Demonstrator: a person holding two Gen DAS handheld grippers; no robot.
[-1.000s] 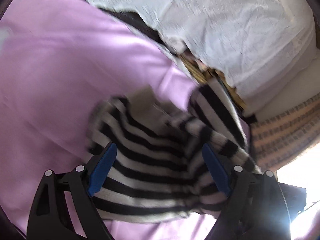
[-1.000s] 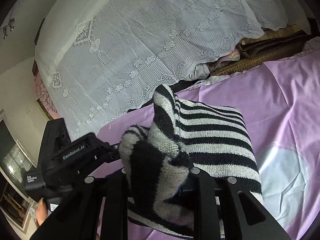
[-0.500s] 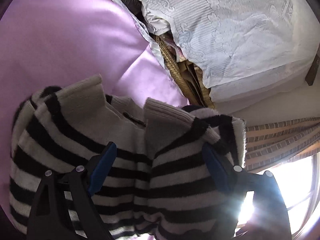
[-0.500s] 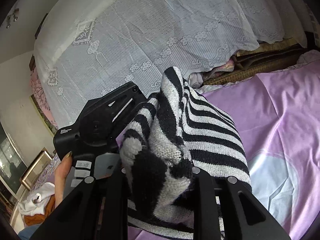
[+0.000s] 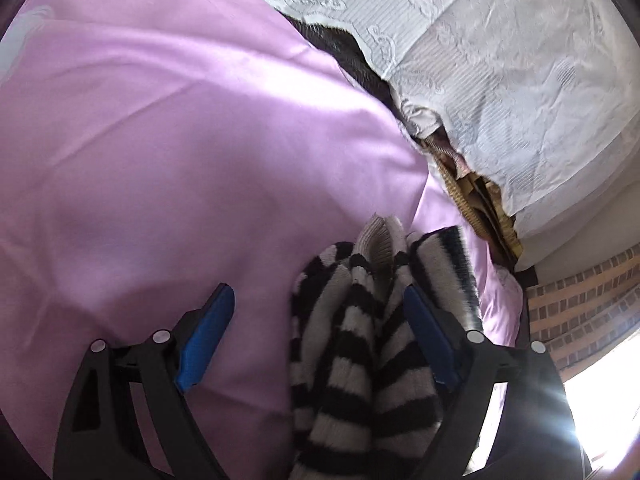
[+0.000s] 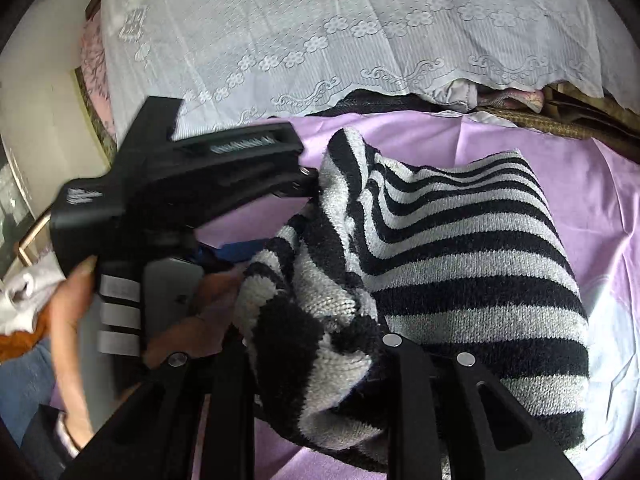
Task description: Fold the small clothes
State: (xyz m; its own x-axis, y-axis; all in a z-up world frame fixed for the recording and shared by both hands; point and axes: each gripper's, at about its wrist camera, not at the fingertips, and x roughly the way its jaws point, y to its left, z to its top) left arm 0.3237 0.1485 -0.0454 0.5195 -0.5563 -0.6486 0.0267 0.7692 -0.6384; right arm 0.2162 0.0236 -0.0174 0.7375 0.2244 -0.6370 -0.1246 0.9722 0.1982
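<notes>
A black-and-white striped knit garment (image 6: 460, 248) lies bunched on the pink bedsheet (image 6: 592, 184). My right gripper (image 6: 316, 344) is shut on a gathered fold of it at the near edge. My left gripper (image 5: 316, 312) is open, its blue pads wide apart; a bunched part of the striped garment (image 5: 360, 340) hangs between the jaws against the right pad (image 5: 428, 340). The left pad (image 5: 204, 336) touches nothing. In the right wrist view the left gripper's black body (image 6: 180, 192) reaches in from the left, its tip at the garment's far corner.
A white lace cover (image 5: 500, 60) drapes over bedding at the head of the bed, also in the right wrist view (image 6: 340, 32). Brown woven cloth (image 5: 476, 204) is tucked under it. A bright window and striped curtain (image 5: 580, 312) are at right. A hand (image 6: 72, 308) holds the left gripper.
The left gripper has swung away, so much less garment fills its view and more sheet shows. The right gripper keeps its hold; the garment has spread to the right.
</notes>
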